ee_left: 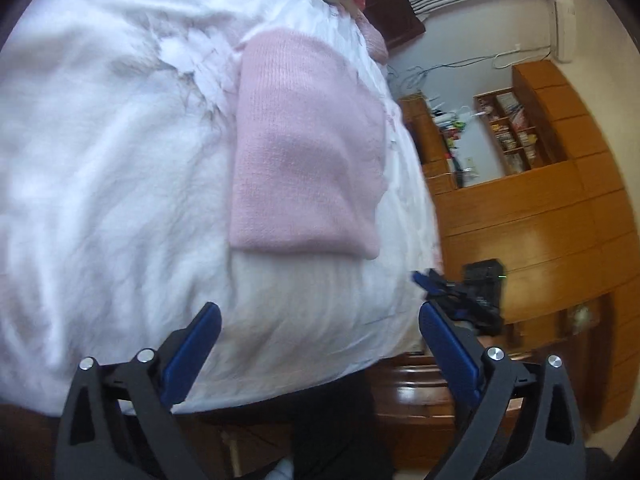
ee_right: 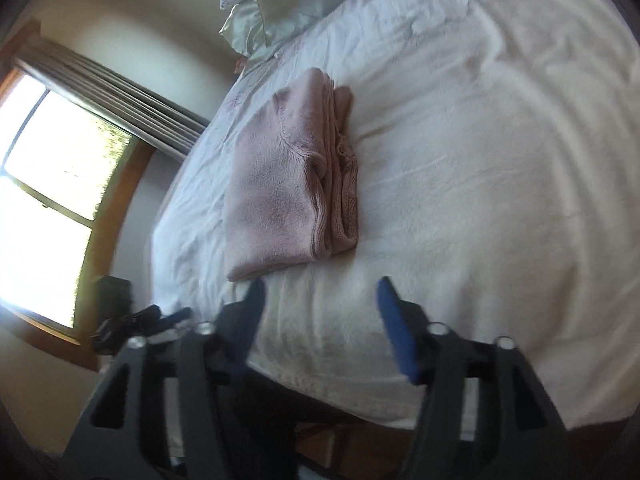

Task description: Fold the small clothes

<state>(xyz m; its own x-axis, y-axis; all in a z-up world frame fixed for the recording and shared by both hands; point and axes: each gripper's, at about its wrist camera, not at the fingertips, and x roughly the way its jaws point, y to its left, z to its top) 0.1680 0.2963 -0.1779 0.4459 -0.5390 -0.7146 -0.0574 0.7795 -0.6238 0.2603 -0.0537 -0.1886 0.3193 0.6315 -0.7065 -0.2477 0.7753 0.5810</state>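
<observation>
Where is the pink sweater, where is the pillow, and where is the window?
pink sweater [ee_left: 304, 148]: left wrist view, middle of its folded top face.
pillow [ee_right: 280, 4]: right wrist view, its shiny pale cover.
window [ee_right: 52, 168]: right wrist view, the bright glass pane.

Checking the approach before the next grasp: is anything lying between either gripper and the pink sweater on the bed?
Nothing visible. Only bare white bedding lies between the open right gripper and the folded pink sweater, and likewise ahead of the open left gripper.
</observation>
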